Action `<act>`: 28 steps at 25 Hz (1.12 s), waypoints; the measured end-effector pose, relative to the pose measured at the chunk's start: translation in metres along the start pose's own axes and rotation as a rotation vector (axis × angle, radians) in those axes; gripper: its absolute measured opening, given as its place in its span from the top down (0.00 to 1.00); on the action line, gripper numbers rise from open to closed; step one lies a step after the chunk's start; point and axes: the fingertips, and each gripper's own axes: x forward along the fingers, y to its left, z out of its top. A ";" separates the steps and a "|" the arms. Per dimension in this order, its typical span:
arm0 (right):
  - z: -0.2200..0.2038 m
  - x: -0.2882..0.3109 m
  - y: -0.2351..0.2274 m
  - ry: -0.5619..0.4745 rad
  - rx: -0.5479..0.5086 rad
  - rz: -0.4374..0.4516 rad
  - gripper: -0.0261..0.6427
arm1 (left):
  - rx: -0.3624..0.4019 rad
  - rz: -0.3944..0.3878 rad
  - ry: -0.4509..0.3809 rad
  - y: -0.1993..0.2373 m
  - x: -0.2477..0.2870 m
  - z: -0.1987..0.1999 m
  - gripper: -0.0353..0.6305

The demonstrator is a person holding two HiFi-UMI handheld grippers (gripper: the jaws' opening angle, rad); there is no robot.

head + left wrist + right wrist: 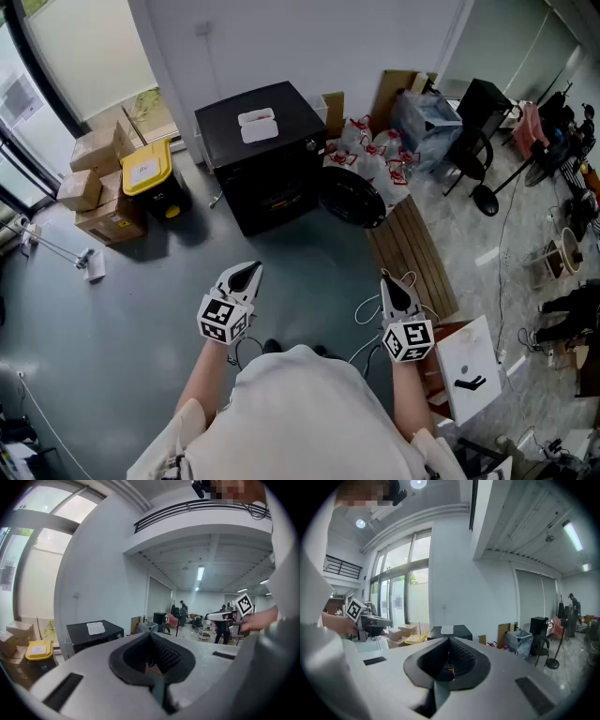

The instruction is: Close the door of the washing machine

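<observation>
While both grippers hang well back from it over the grey floor [141, 309], the left gripper [247, 272] has its jaws pressed together with nothing in them. Far ahead stands the black washing machine [277, 187], its round door [352, 197] swung open to the right. The right gripper [388, 284] also has its jaws together, empty.

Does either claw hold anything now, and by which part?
Nothing is held. The left claw and the right claw are both shut and empty, short of the black box-shaped washing machine.
</observation>
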 end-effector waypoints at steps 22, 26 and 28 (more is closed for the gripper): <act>-0.004 -0.012 -0.022 -0.014 0.011 0.048 0.91 | -0.022 0.014 0.018 -0.033 0.017 -0.006 0.94; -0.010 -0.018 -0.037 0.002 0.024 0.040 0.91 | -0.035 0.016 0.027 -0.044 0.022 -0.010 0.94; -0.014 -0.021 -0.043 0.009 0.023 0.041 0.91 | -0.039 0.022 0.032 -0.050 0.024 -0.014 0.94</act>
